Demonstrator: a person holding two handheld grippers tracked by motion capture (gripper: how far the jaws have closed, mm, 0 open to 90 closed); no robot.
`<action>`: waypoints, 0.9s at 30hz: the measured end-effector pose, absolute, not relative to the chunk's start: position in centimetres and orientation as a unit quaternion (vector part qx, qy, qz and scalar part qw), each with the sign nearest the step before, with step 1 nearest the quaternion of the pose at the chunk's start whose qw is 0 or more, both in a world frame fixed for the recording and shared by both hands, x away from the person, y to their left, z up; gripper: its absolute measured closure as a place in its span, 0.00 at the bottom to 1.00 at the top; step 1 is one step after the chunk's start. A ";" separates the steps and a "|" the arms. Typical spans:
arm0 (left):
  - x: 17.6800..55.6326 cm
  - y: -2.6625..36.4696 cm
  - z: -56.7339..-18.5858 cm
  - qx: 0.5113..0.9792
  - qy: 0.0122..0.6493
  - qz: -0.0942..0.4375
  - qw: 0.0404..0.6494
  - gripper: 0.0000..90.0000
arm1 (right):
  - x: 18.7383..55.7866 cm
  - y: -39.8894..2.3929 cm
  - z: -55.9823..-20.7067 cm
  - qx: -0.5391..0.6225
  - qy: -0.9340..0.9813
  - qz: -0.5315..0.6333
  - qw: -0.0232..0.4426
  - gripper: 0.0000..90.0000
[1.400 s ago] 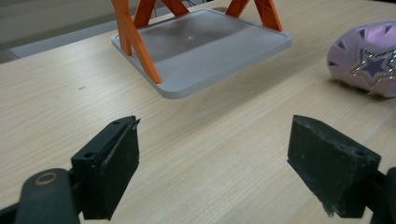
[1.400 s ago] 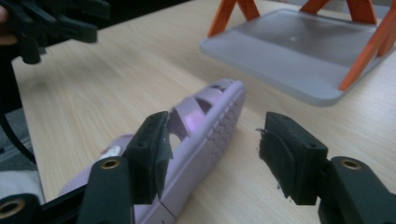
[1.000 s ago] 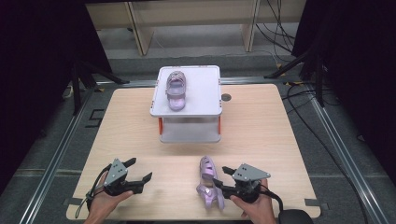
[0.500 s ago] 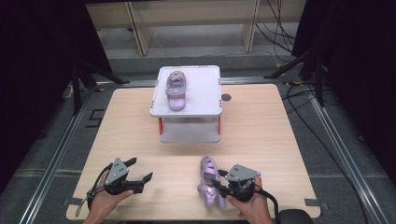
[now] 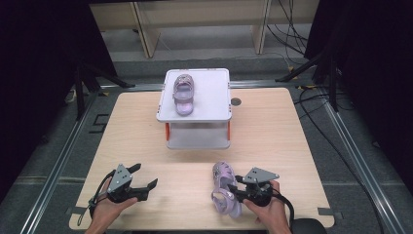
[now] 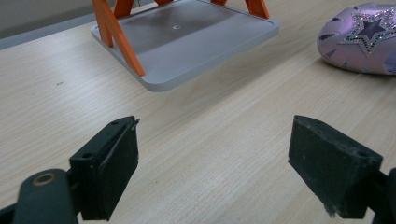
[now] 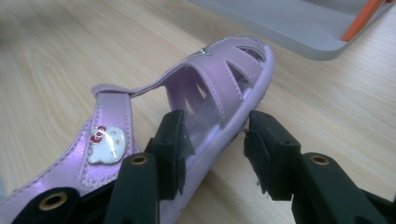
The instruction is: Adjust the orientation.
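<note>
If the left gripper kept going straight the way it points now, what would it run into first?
Probably the grey base tray of the small shelf stand, which lies ahead between the open jaws of the left gripper. The purple sandal sits off to one side of that line; depth is hard to judge.

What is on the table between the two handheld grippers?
In the high view, bare wood, then the purple sandal beside the right gripper; the left gripper sits apart from it.

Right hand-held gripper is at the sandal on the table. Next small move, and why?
Probably close the right hand-held gripper on the sandal. Its jaws straddle the sandal's side edge, one inside the shoe, one outside, with a gap showing. A matching sandal sits on the rack, so a lift there likely follows.
</note>
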State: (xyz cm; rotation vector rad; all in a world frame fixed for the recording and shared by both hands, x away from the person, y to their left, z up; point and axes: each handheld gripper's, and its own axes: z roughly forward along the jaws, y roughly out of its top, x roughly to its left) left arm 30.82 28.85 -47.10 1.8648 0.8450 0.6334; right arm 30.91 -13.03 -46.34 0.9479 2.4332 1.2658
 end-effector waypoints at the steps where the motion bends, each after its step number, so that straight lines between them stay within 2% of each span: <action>1: 30.8 28.8 -47.1 0.764 0.346 0.259 0.479 0.17 | 30.9 -13.0 -46.3 0.324 0.832 0.433 0.120 0.63; 5: 30.9 28.9 -47.0 0.769 0.336 0.258 0.479 0.17 | 31.1 -13.6 -46.4 0.337 0.830 0.425 0.132 0.63; 9: 30.9 28.8 -47.1 0.765 0.337 0.258 0.484 0.17 | 31.4 -13.9 -46.5 0.344 0.833 0.418 0.119 0.64; 10: 30.9 28.8 -47.1 0.764 0.338 0.258 0.486 0.17 | 31.6 -14.2 -46.6 0.344 0.833 0.414 0.132 0.63; 16: 31.0 28.6 -47.0 0.764 0.339 0.256 0.485 0.17 | 31.8 -14.8 -46.7 0.346 0.836 0.401 0.143 0.62; 27: 31.0 28.8 -47.0 0.763 0.338 0.258 0.486 0.17 | 31.3 -16.1 -45.8 0.354 0.812 0.438 0.151 0.59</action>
